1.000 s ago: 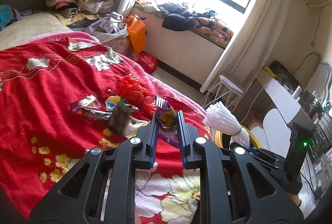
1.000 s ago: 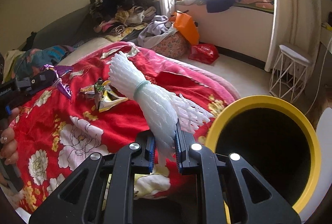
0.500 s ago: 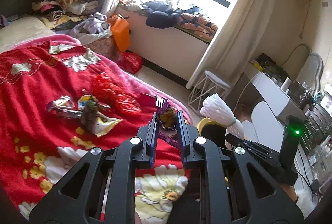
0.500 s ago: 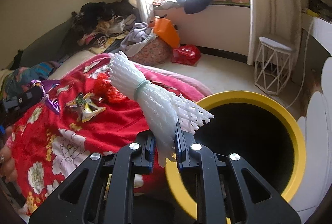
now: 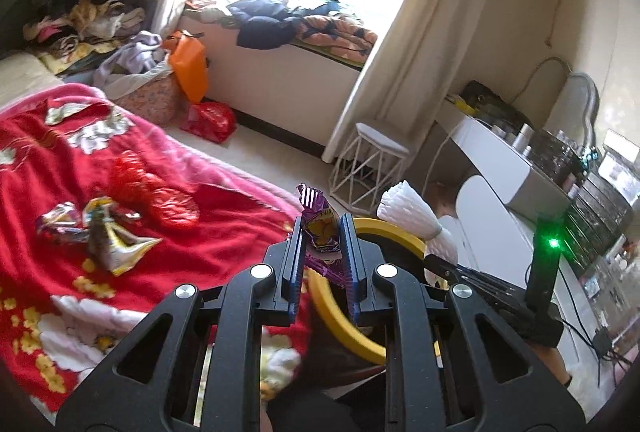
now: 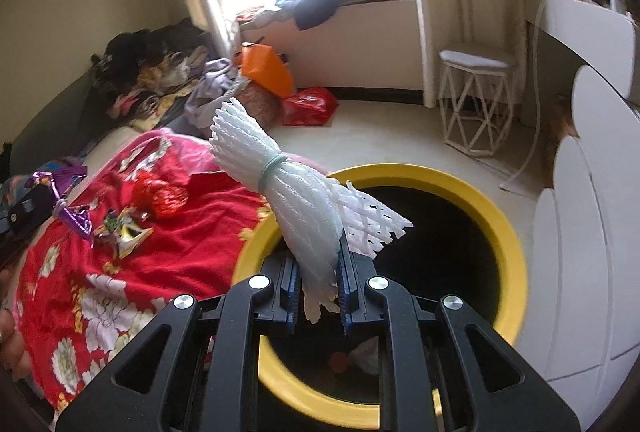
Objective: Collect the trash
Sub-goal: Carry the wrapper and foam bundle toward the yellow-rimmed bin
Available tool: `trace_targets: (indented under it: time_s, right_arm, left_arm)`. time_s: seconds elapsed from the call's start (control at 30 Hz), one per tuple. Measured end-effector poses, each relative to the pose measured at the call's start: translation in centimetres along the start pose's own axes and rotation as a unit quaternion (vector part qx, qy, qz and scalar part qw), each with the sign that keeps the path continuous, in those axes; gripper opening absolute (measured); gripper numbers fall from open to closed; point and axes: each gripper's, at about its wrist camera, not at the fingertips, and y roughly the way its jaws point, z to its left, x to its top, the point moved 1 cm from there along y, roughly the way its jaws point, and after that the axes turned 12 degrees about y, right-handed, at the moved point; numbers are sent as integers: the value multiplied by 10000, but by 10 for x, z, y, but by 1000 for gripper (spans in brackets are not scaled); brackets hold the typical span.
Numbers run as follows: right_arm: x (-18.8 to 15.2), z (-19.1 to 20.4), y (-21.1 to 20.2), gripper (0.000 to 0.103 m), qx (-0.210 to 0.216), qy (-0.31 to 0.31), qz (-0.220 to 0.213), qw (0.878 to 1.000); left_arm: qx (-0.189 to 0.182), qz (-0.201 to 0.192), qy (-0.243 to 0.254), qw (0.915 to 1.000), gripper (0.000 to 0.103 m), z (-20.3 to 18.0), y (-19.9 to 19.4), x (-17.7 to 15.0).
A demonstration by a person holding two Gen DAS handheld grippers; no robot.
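Note:
My left gripper [image 5: 322, 232] is shut on a purple and yellow snack wrapper [image 5: 318, 224], held near the edge of the bed just short of the yellow-rimmed bin [image 5: 396, 232]. My right gripper [image 6: 318, 256] is shut on a white foam net bundle [image 6: 288, 188] tied with a green band, and it hangs over the black mouth of the yellow bin [image 6: 516, 264]. The white bundle [image 5: 408, 210] and the right gripper show at the right of the left wrist view. The left gripper with its purple wrapper [image 6: 68, 208] shows at the left edge of the right wrist view.
Several crumpled wrappers [image 5: 100, 228] and a red plastic bag [image 5: 160, 196] lie on the red flowered blanket [image 5: 44, 168]. A white wire stool [image 6: 474, 100] stands on the floor beyond the bin. A white cabinet [image 6: 588, 240] is right of the bin. Some trash [image 6: 360, 352] lies inside the bin.
Both grippers have swung right, away from the bed toward the bin. The white bundle has gone from beside the rim to over the bin's mouth; the rim has come into the left view.

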Motion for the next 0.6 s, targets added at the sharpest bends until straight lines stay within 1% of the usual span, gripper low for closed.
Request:
trace_targets:
  time_s: [0.3, 0.47, 0.6]
  right_arm:
    - [5, -38, -2, 15, -404, 312, -9, 9987]
    - [5, -54, -1, 15, -601, 487, 20, 9970]
    - [4, -66, -1, 15, -743, 602, 58, 9954]
  left_arm:
    - [-335, 91, 309, 9989, 13, -42, 25, 3]
    - [-508, 268, 502, 9971, 13, -64, 47, -3]
    - [-654, 403, 464, 9960, 13, -72, 64, -8]
